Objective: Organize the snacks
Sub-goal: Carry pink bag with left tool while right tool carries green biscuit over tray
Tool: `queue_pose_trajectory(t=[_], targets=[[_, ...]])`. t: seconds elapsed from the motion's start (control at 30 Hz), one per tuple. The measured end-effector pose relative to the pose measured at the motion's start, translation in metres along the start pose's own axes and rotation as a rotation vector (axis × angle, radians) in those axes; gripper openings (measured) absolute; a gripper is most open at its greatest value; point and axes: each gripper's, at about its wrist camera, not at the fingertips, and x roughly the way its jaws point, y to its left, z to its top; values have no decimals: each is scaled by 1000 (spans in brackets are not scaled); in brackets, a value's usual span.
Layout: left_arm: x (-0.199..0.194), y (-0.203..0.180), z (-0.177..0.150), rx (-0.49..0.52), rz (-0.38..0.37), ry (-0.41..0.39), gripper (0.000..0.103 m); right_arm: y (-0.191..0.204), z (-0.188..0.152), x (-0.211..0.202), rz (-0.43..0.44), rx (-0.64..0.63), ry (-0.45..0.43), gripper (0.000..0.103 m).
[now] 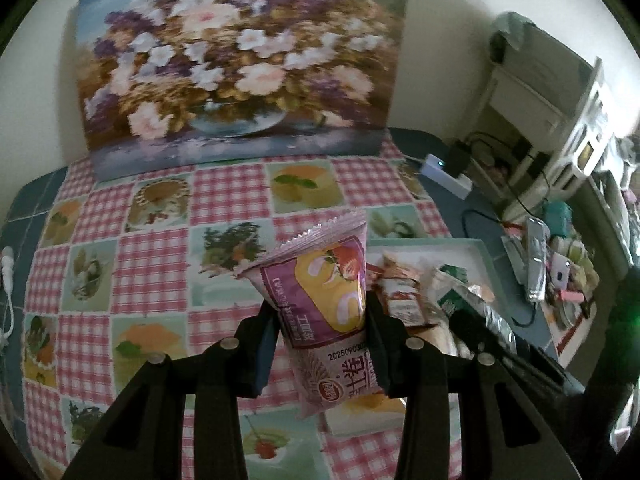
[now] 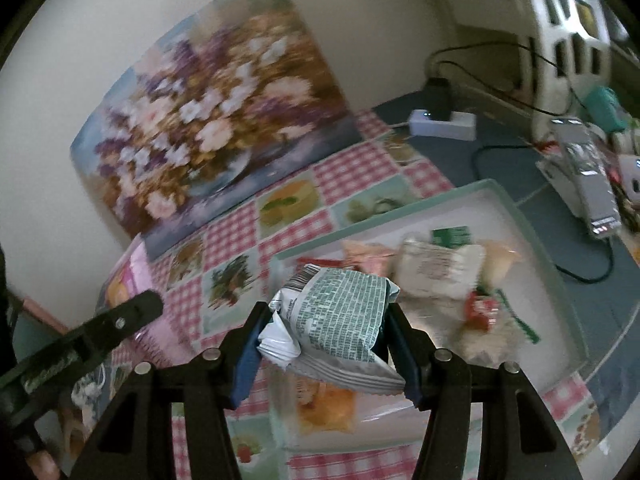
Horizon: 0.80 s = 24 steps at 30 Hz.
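My left fingers (image 1: 324, 320) grip a purple pack (image 1: 320, 304) above the desk (image 1: 152, 256); my right fingers (image 2: 324, 328) clamp a green pack (image 2: 340, 316) over the tray (image 2: 520, 216); several snacks (image 2: 440, 268) already lie inside, so I'm midway.

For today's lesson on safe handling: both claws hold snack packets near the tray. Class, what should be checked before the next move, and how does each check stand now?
1. Left claw shut on the purple packet: ok.
2. Right claw shut on the green packet: ok.
3. Green packet undamaged: not ok, it is crumpled between the fingers.
4. Bare space left in the tray: ok, along its far side.
5. Right claw is over the tray: ok.
6. Purple packet clear of the tablecloth: cannot tell.
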Motion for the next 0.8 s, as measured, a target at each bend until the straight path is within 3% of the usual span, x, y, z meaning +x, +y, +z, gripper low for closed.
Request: queue_pose_trajectory(t=[0.3, 0.5, 0.8], targets=[[12, -52, -9, 104, -49, 39, 42, -56, 6, 0, -85, 109, 3, 61], [41, -80, -22, 157, -68, 111, 42, -67, 2, 18, -109, 118, 48, 61], [69, -79, -30, 137, -71, 166, 43, -75, -1, 36, -115, 139, 80, 61]])
